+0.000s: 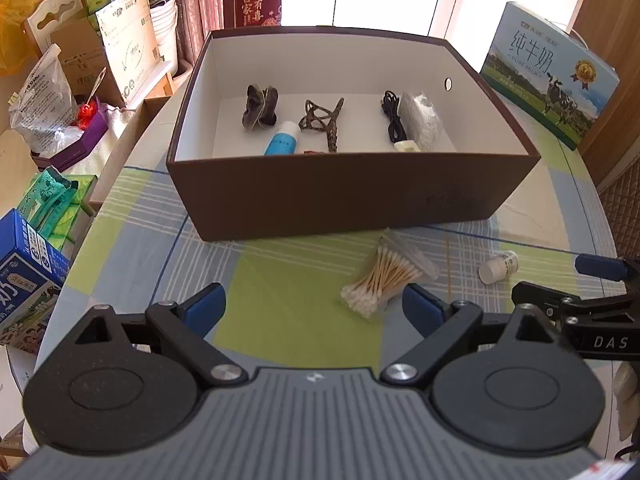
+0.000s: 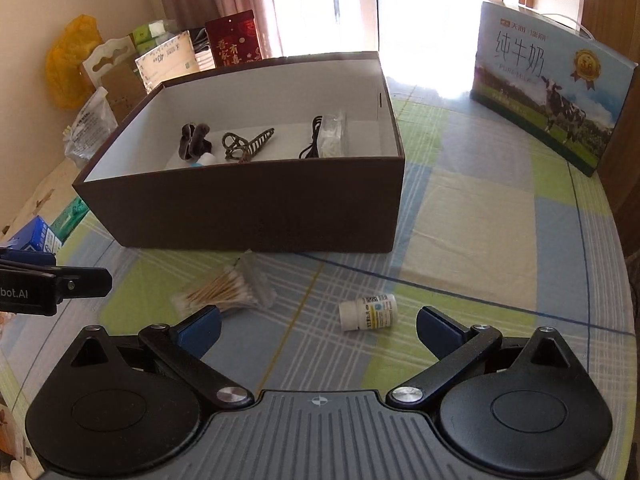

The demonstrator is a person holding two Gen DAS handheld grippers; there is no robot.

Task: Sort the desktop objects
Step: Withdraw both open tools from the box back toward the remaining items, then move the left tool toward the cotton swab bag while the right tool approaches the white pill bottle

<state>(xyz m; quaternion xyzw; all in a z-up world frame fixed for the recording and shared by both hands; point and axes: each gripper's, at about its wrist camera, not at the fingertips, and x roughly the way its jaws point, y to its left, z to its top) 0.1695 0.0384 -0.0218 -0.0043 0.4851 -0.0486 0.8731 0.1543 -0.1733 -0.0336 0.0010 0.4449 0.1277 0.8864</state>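
- The left gripper (image 1: 314, 304) hovered with its blue-padded jaws spread wide and nothing between them, angled down at the checked tablecloth (image 1: 280, 280).
- The right gripper (image 2: 318, 326) was likewise spread and empty, with a small white pill bottle (image 2: 368, 312) lying on its side just ahead of its pads.
- A clear packet of wooden-stemmed cotton swabs (image 1: 380, 280) lay just beyond the left gripper's right-hand pad, between that gripper and the box.
- The dark brown cardboard box (image 1: 320, 192), white inside and open at the top, stood behind both loose items on the round table.
- Already inside it were a dark scrunchie (image 1: 260, 108), a brown openwork claw hair clip (image 1: 324, 122), a blue-and-white tube (image 1: 284, 138), a coiled black cable (image 1: 394, 116) and a clear packet of white material (image 1: 420, 118).
- Judging by this, sorting was well along: five things were boxed, while the swabs and the bottle remained on the table.
- The bottle, smooth and round, looked liable to roll; the thin swab packet looked soft and crinkly.
- A blue milk carton (image 1: 552, 76) with a cow picture stood apart at the table's far right.
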